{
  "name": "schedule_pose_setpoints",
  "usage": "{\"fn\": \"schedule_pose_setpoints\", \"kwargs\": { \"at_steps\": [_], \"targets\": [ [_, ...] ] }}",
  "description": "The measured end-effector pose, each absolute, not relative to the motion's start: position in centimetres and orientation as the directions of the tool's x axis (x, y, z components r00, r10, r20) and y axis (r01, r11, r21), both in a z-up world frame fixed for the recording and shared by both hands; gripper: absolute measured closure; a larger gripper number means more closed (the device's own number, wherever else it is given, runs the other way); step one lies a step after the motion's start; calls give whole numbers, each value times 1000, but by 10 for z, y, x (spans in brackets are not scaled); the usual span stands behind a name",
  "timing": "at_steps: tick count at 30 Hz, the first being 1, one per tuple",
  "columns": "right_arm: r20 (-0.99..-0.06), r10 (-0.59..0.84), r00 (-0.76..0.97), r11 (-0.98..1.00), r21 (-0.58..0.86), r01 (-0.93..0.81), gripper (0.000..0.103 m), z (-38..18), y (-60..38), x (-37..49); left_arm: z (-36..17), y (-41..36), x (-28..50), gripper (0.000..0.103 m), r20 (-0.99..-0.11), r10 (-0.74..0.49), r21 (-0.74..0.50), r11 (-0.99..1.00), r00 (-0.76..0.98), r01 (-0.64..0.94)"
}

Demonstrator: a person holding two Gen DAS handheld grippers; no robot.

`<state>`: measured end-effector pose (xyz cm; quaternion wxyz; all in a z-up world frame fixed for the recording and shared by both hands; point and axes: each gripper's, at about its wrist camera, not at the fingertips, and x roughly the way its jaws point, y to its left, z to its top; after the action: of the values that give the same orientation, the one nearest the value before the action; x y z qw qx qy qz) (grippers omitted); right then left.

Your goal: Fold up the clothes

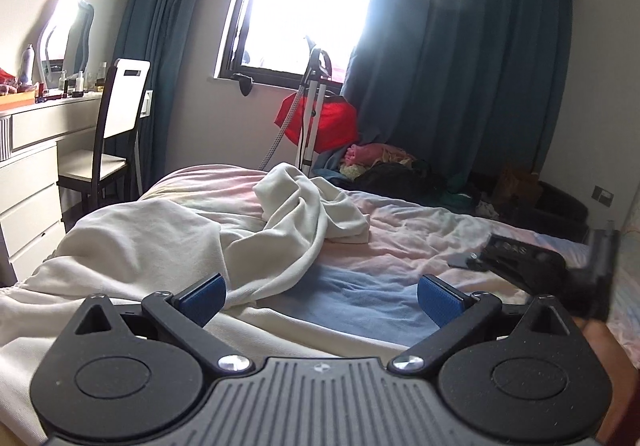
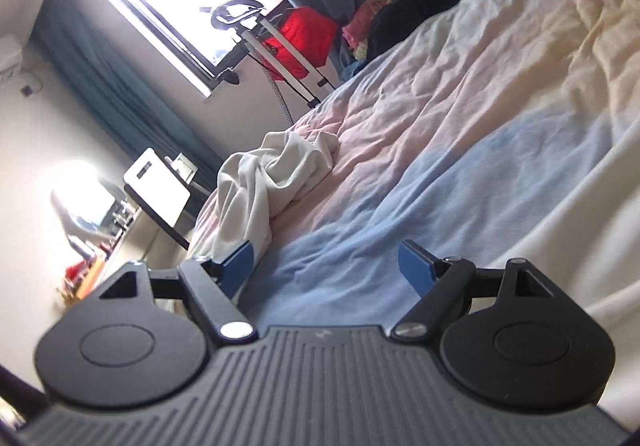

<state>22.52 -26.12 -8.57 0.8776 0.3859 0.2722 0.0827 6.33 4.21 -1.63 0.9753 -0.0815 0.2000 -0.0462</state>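
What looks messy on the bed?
The white garment lies bunched in a crumpled heap on the bed instead of spread flat. Behind the bed, more clothes sit in a jumbled pile. Both grippers, left and right, are open and empty.

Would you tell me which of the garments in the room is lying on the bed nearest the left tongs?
The crumpled cream-white cotton garment, just ahead of the open left tongs; the pink and dark clothes are heaped beyond the bed.

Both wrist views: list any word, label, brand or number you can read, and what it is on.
No text reads with certainty.
Right gripper, seen from the left wrist: raised marks on its black body, too blurred to read.
Bottles on the dresser: labels too small.
Left gripper and its grey body: small emblem, no letters.
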Motion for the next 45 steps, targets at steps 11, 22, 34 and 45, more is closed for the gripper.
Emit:
{"fn": "schedule_pose_setpoints", "kwargs": {
  "at_steps": [11, 22, 34, 45],
  "targets": [
    [-477, 318, 819, 694, 705, 142, 24, -130, -167, 424, -52, 83, 126, 0, -463, -65, -254, 965, 884, -61],
    [-403, 87, 911, 821, 547, 163, 90, -104, -167, 452, -74, 80, 159, 0, -459, -148, -289, 957, 876, 10],
    [-401, -185, 897, 852, 391, 350, 90, -11, -360, 291, -54, 91, 126, 0, -409, -182, -357, 934, 894, 26],
    [-574, -76, 815, 663, 582, 472, 75, -111, -406, 206, -57, 82, 124, 0, -461, -177, -334, 942, 870, 15]
  ]
}}
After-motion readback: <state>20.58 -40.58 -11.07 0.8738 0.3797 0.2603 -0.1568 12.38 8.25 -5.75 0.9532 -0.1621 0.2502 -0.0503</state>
